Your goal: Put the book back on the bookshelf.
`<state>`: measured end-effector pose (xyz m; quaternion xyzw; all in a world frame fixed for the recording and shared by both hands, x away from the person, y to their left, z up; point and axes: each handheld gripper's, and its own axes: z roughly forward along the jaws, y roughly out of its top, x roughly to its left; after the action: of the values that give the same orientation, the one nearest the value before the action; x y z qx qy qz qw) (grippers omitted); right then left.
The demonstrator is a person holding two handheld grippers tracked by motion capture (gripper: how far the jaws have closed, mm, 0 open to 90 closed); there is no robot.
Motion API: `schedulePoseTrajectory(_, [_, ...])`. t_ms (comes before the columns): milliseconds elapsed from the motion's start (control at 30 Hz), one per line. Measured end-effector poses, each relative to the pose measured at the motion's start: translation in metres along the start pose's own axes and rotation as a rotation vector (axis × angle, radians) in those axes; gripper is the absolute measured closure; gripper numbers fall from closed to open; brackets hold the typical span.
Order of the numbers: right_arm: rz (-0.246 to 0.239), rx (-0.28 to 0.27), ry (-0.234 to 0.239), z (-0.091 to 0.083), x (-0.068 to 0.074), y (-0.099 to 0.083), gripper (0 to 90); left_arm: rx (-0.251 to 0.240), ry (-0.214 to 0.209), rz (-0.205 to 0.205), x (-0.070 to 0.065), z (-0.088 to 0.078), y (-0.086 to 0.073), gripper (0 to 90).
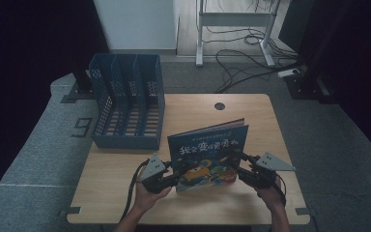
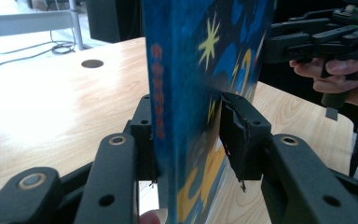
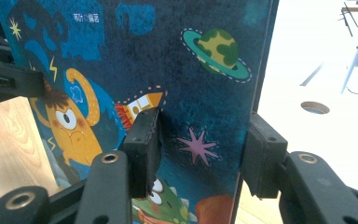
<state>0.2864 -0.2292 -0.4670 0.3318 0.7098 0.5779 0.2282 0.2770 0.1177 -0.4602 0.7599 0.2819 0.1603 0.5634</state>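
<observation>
1. While one book [image 1: 207,154] stands upright on the desk [image 1: 121,193], two grippers hold it: the left gripper [image 1: 174,176] is clamped on its spine edge and the right gripper [image 1: 239,162] on its opposite edge.
2. Seen in the left gripper view, the left gripper [image 2: 186,140] has its two black jaws partly closed, both pads pressed flat against the book [image 2: 191,70]; the right-hand pad is torn and ragged at its edge.
3. Seen in the right gripper view, the right gripper [image 3: 198,144] is likewise partly closed, one jaw on the printed front cover and one behind the book [image 3: 168,70].
4. Between the two grippers, the book is a thin, flat, rectangular hardcover with a matt blue cover; it carries one orange cartoon creature, one ringed green planet, one small rocket and several stars.
5. Under the grippers, the desk is one pale wooden slab with visible grain and rounded corners; beyond the book it has one round cable hole [image 1: 219,106].
6. Farther off, beyond the left gripper, stands one blue plastic file rack [image 1: 128,104] with perforated walls, divided into three slots.
7. Past the desk, grey carpet [image 1: 38,145] covers the floor, and several black cables [image 1: 241,63] lie looped near one white metal frame [image 1: 234,29].
</observation>
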Motion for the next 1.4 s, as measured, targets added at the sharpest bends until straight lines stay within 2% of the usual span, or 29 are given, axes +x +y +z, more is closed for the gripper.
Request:
schedulePoseTrajectory(133, [-0.023,0.001,0.027,0.001,0.003,0.0,51.7,-0.021,-0.014,0.034,-0.005,-0.001,0.002,60.2])
schedulePoseTrajectory(200, [-0.031,0.005,0.034,0.001,0.004,0.0,51.2,-0.02,-0.036,0.032,-0.004,-0.002,0.003,61.5])
schedulePoseTrajectory(300, [-0.029,0.006,0.036,0.001,0.004,0.0,50.9,-0.019,-0.046,0.029,-0.004,-0.002,0.003,62.8])
schedulePoseTrajectory(533, [-0.019,0.011,0.028,0.003,0.004,0.0,49.2,-0.025,-0.052,0.035,-0.004,-0.003,0.002,65.1])
schedulePoseTrajectory(700, [-0.015,0.009,0.025,0.003,0.003,0.0,49.4,-0.031,-0.048,0.026,-0.004,-0.002,0.002,64.2])
schedulePoseTrajectory(800, [-0.015,0.009,0.022,0.003,0.003,0.0,49.4,-0.035,-0.065,0.009,-0.003,-0.001,0.002,62.8])
schedulePoseTrajectory(967, [-0.013,0.011,0.025,0.002,0.003,0.0,49.6,-0.053,-0.084,0.005,-0.002,-0.001,0.012,61.8])
schedulePoseTrajectory(1167, [-0.009,0.012,0.033,0.001,0.003,0.0,49.8,-0.059,-0.077,-0.001,0.0,0.0,0.019,60.2])
schedulePoseTrajectory(1400, [-0.006,0.008,0.04,0.001,0.003,0.0,49.8,-0.087,-0.122,-0.011,0.008,0.001,0.03,60.9])
